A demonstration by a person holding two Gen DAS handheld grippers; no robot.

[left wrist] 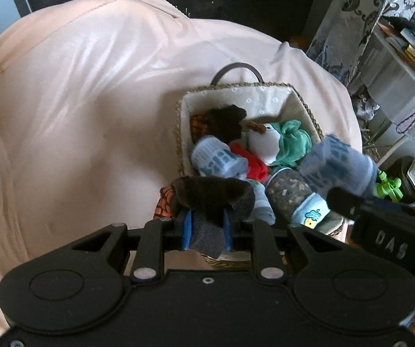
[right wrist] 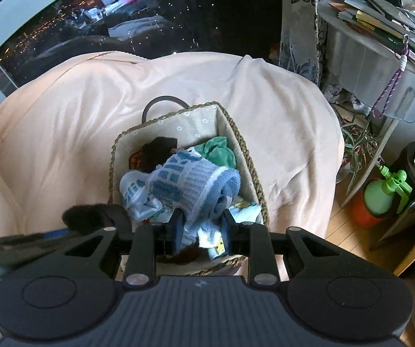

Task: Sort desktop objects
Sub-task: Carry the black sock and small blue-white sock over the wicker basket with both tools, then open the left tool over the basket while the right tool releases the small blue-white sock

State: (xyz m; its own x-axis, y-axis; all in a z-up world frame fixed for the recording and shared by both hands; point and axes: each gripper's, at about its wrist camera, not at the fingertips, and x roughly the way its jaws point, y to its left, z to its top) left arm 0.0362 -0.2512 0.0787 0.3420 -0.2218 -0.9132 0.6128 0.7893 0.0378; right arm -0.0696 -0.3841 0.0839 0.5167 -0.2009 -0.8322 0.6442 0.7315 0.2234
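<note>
My left gripper (left wrist: pixel 207 225) is clamped on a dark sock (left wrist: pixel 213 196): the blue pads pinch its grey, flecked end while the fuzzy brown part flops across the fingertips, right above the near-left corner of the basket (left wrist: pixel 236 86). My right gripper (right wrist: pixel 203 230) is clamped on a blue-and-white patterned sock (right wrist: pixel 187 182), which bunches up between the pads and bulges forward over the middle of the basket (right wrist: pixel 245 147).

In the left wrist view, the right gripper's black body reaches in from the right edge, with that same blue sock (left wrist: pixel 337 162) blurred at its tip over the basket's right side. In the right wrist view, the dark sock (right wrist: pixel 91 214) shows at the lower left, just off the basket's near-left corner.

The woven basket has a pale floral lining and a dark loop handle (left wrist: pixel 236 69) on its far side. Inside I see a second blue-and-white sock (left wrist: pixel 216 159), a red piece (left wrist: pixel 251 159), a white and green bundle (left wrist: pixel 282 141), a dark piece (left wrist: pixel 225 121) at the back and a speckled sock (left wrist: pixel 288 190) with a light blue cuff.

The basket rests on a rumpled peach blanket (left wrist: pixel 77 101). To the right, on the floor, stands a green spray bottle (right wrist: pixel 384 190) beside a grey table (right wrist: pixel 361 57) stacked with books.
</note>
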